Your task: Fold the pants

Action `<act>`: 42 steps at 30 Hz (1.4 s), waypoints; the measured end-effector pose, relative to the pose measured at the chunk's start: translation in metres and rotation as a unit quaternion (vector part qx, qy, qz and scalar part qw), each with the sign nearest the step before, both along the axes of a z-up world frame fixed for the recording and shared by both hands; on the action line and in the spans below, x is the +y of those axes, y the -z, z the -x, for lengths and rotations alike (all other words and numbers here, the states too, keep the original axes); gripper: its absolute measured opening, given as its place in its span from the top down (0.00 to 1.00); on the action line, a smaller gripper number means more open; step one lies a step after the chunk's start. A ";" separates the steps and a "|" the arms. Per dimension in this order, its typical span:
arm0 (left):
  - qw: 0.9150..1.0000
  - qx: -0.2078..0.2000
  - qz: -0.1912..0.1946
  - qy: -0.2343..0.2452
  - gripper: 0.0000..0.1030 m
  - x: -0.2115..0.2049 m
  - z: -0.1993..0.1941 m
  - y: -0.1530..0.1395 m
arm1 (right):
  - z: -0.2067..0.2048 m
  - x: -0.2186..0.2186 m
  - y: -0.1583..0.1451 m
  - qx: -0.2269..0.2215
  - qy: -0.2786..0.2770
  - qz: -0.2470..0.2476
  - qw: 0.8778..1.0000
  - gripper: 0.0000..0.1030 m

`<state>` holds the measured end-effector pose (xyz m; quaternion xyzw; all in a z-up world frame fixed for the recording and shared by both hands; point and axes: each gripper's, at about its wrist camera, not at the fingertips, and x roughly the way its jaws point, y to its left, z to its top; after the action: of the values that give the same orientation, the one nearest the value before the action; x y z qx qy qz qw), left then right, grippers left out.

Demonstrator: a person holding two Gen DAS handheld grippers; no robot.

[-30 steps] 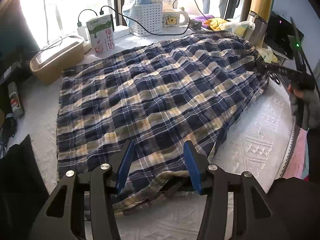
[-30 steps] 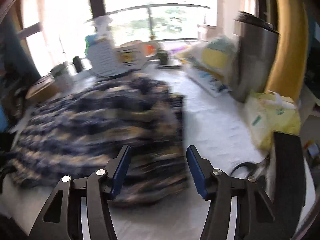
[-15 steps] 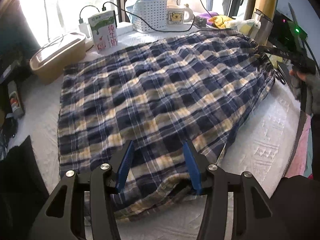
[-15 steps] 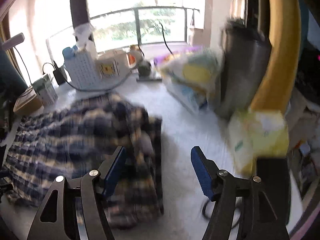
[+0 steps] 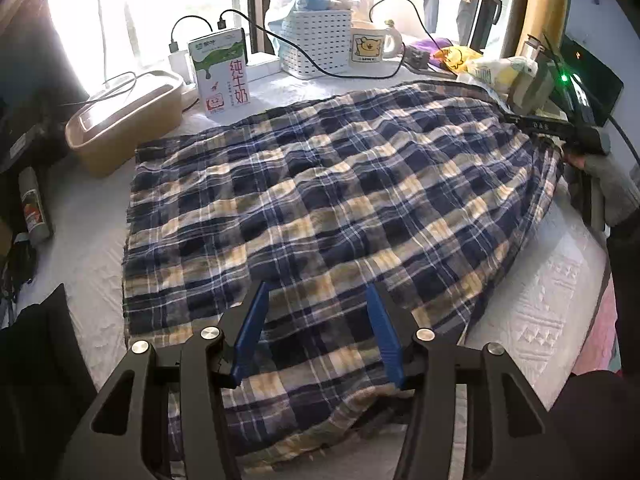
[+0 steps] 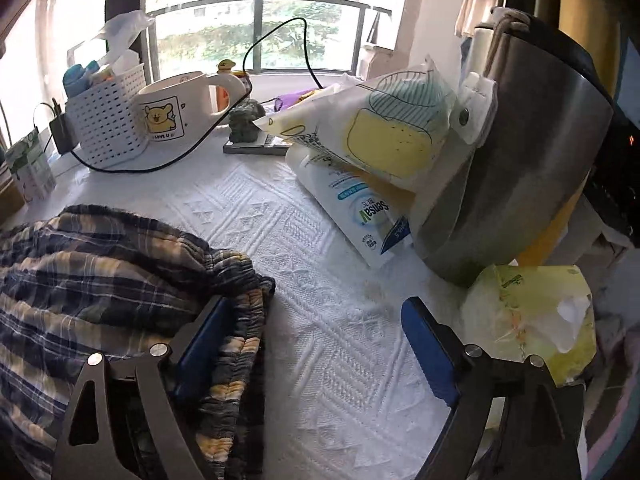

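Blue and cream plaid pants lie spread over the white textured table cover. My left gripper hovers over their near edge; its blue pads stand apart with flat cloth below them and grip nothing. In the right wrist view the gathered waistband lies against the left finger, mostly outside the jaws. The right gripper has its jaws opening wide over bare cover, and its pads press on nothing. In the left wrist view it shows at the far right, held by a gloved hand.
Along the back stand a tan box, a milk carton, a white basket and a bear mug, with a black cable running across. A steel pot, plastic bags and a tissue pack crowd the right side.
The right gripper has slid right, off the waistband, and its jaws have widened. The waist end of the pants now lies on the table. The left gripper has kept its place.
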<state>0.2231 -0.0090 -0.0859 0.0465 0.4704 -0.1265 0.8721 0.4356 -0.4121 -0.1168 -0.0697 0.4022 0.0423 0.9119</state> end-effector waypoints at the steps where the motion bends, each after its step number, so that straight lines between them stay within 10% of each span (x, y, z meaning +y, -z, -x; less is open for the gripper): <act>1: 1.000 -0.001 0.000 -0.001 0.50 0.000 -0.001 -0.001 | 0.002 0.000 -0.001 -0.002 0.001 0.002 1.000 0.15; 29: 0.998 -0.020 0.022 -0.057 0.50 0.050 0.016 0.001 | 0.113 0.013 -0.005 0.040 0.019 -0.160 0.986 0.15; 42: 0.999 -0.008 -0.020 0.038 0.50 -0.012 0.054 0.024 | 0.117 0.008 0.006 0.057 0.018 -0.189 0.980 0.15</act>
<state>0.1694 -0.0205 -0.1097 0.0830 0.4636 -0.1499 0.8693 0.3189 -0.4039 -0.1228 0.1138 0.4390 0.1052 0.8850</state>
